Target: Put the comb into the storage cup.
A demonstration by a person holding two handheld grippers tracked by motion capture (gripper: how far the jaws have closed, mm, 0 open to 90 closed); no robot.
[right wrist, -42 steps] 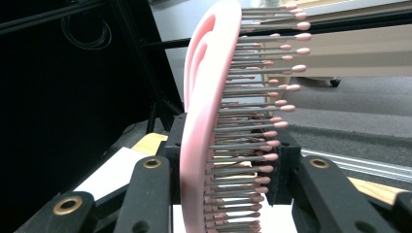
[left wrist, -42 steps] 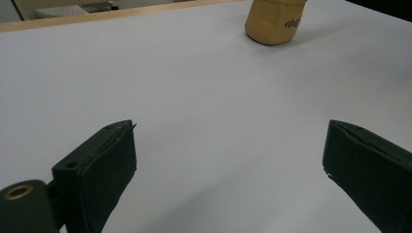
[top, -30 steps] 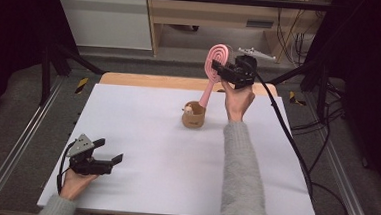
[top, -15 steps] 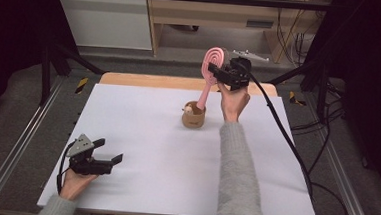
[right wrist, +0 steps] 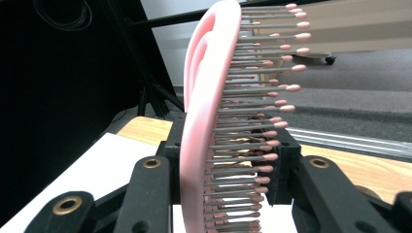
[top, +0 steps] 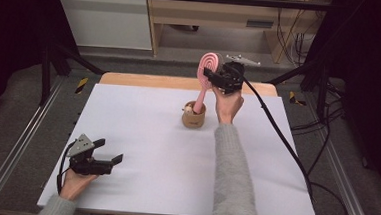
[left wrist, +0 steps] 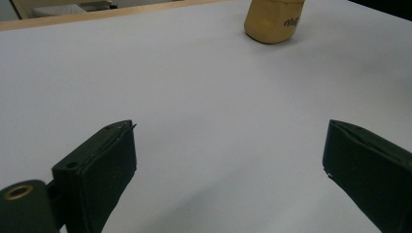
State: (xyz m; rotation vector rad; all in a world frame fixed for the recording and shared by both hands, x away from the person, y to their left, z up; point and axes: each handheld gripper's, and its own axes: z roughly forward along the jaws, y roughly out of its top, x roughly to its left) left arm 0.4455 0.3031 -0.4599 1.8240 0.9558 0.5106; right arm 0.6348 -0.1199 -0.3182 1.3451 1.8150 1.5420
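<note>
Pink hairbrush (top: 206,76): paddle type, held upright with a slight tilt, head up, handle end down inside the small tan cup (top: 193,116). In the right gripper view the brush head (right wrist: 209,121) stands edge-on, bristles with pink tips pointing to the right of that view.

Right gripper (top: 219,78): fingers closed on the brush head, one pad against its smooth back, the other on the bristle side. Grip looks firm; brush not hanging loose. Gripper is up near the far edge of the desk (top: 141,134), above and just behind the cup.

Cup: stands upright on the white desk top, far centre. Something small and pale sits at its rim beside the handle; too small to name. In the left gripper view the cup (left wrist: 273,22) sits well ahead, lettering on its side, unreadable.

Left gripper (top: 95,159): rests low at the near left corner of the desk, well apart from cup and brush. Fingers (left wrist: 104,162) wide apart, nothing between them, only bare desk.

Progress, judged: brush handle appears already entered in the cup, so the placing is mostly done. Left to do: seat it fully, let go, back the hand off without tipping the cup. Light cup, tall brush, so toppling is the risk.
</note>
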